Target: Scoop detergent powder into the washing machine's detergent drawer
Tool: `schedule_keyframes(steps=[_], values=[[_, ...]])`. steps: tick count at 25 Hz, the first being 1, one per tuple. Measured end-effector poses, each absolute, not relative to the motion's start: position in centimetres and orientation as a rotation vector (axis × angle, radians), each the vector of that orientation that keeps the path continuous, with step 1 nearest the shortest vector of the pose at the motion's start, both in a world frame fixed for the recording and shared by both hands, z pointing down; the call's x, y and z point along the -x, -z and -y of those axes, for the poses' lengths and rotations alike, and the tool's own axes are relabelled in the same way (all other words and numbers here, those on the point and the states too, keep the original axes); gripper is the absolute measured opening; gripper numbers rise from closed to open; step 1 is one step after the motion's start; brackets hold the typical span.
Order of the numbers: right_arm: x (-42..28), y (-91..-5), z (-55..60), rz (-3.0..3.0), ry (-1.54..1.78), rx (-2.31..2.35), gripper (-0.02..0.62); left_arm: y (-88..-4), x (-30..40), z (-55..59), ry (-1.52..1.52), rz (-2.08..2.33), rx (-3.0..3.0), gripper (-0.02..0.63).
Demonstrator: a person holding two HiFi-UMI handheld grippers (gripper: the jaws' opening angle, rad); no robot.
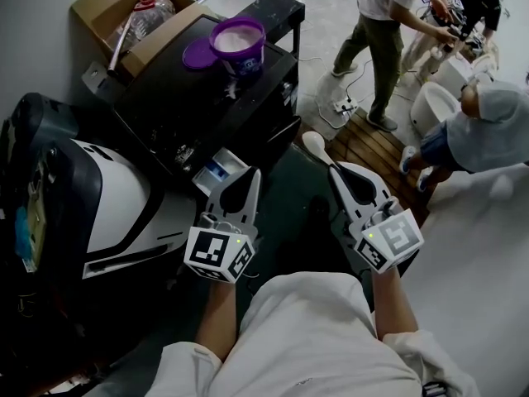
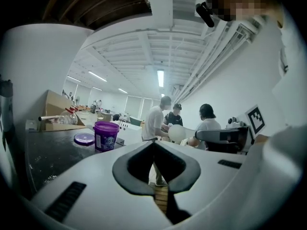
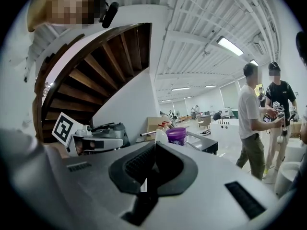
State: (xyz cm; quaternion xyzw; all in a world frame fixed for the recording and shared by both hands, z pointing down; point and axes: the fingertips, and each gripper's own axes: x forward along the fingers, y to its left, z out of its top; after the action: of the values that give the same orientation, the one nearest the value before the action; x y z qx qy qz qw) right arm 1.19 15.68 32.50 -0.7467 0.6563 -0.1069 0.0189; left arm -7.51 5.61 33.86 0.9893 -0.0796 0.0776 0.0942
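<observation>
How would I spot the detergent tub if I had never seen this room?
Find the black washing machine top. Right of the cardboard box stands a purple tub, open, with pale contents. Its flat purple lid lies beside it; nothing else there is purple.

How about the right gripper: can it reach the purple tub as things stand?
Probably yes. The purple tub stands open, its lid beside it, and nothing stands between it and the right gripper, shut on the spoon. The left gripper is off to the side, by the drawer.
</observation>
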Motion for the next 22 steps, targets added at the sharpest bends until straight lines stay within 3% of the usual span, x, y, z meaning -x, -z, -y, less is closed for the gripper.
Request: schedule_keyframes(steps=[22], values=[[-13.1,-31.4,-6.6,-2.288,0.331,2.055,0.010,-31.8,-3.8,0.6,-0.232,0.511,-2.901,0.020]])
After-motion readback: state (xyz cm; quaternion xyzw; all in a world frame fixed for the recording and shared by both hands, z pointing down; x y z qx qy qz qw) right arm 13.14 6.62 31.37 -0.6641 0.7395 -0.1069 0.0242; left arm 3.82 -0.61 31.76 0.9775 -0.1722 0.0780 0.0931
